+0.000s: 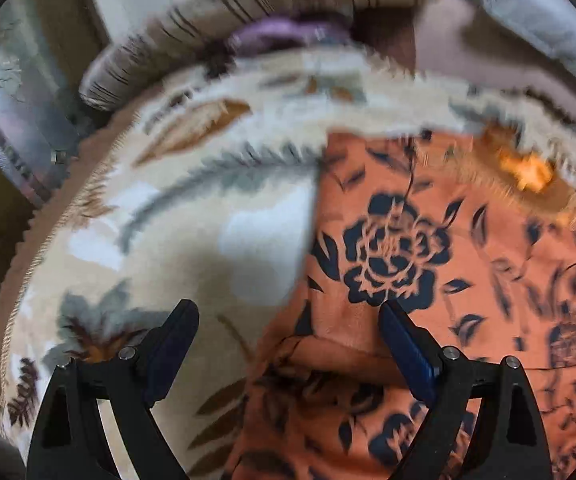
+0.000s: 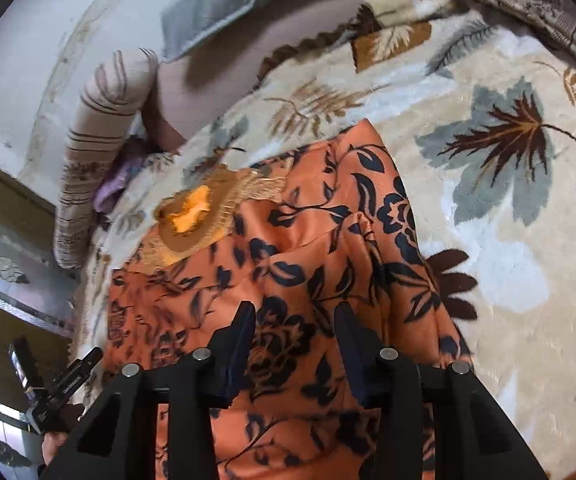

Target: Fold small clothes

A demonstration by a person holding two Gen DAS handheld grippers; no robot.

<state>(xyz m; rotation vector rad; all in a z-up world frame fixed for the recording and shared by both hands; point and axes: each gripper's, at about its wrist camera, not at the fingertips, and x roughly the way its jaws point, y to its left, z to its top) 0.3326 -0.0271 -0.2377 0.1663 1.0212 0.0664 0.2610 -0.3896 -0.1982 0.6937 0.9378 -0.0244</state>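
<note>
The orange floral garment [image 2: 295, 248] lies on a leaf-patterned blanket [image 2: 487, 160]. Both tilt steeply down over it: the left hand-held gripper [image 1: 288, 320] spread wide, the right hand-held gripper [image 2: 295, 316] half-parted, neither gripping

A garment [image 2: 307, 264] lies spread on a blanket [image 2: 507, 184] that covers a bed. A pillow [image 2: 100, 152] sits at the blanket's far edge, with a small cloth [image 2: 114, 188] tucked against it. A patch [image 2: 192, 216] lies at the garment's far end, nearest the pillow.
</note>
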